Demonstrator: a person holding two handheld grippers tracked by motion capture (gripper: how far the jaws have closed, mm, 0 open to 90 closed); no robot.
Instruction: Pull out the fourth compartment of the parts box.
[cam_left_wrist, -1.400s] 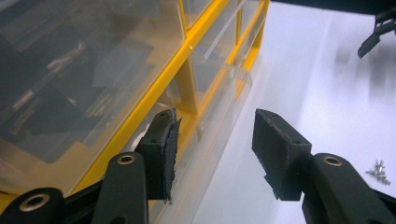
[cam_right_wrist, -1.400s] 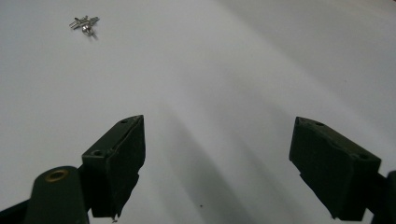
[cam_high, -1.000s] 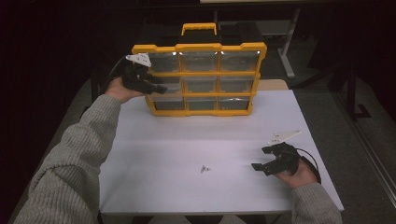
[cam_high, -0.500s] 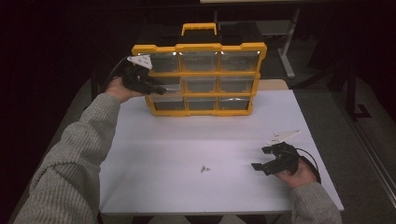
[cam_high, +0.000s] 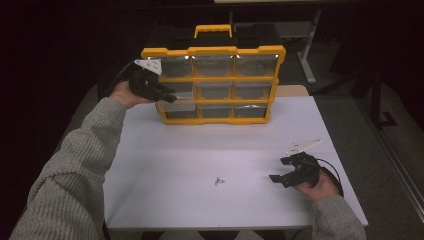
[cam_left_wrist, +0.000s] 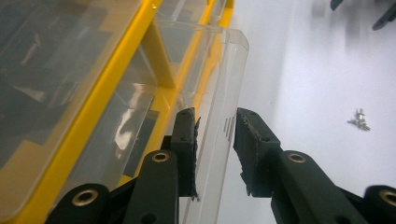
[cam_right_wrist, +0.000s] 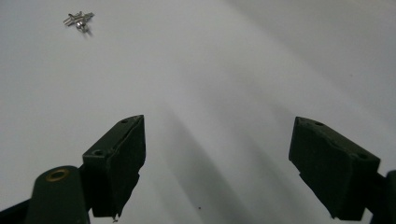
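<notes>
White tabletop (cam_high: 200, 150), dark room behind; grey floor at 3 o'clock.

Item 1: yellow drawer cabinet (cam_high: 215, 50), upright at the table's 12 o'clock edge, three rows of clear drawers, carry handle on top.

Item 2: clear drawer (cam_high: 176, 105), bottom row, leftmost column, at 9 o'clock of the cabinet; it stands slightly proud of the frame. The left gripper view shows its front lip (cam_left_wrist: 224, 116) close up, with small moulded ridges on it, detail too small to read from the high view.

Item 3: small metal screws (cam_high: 218, 180), loose cluster on the table at about 6 o'clock of the cabinet, well apart from it. Seen also in the left gripper view (cam_left_wrist: 358, 119) at 3 o'clock and in the right gripper view (cam_right_wrist: 78, 19) at 11 o'clock.

Item 4: left gripper (cam_high: 167, 97), at the cabinet's left edge. Its own view (cam_left_wrist: 215, 140) shows what the high view cannot: the drawer's clear front wall passes between the jaws. The jaws have just been closing; one pad (cam_left_wrist: 187, 140) lies against the plastic, the other (cam_left_wrist: 247, 140) just beside it with a thin gap showing.

Item 5: right gripper (cam_high: 281, 170), at 4 o'clock on the table, near the screws but apart. Jaws spread wide (cam_right_wrist: 217, 163), bare table between them, nothing held.
</notes>
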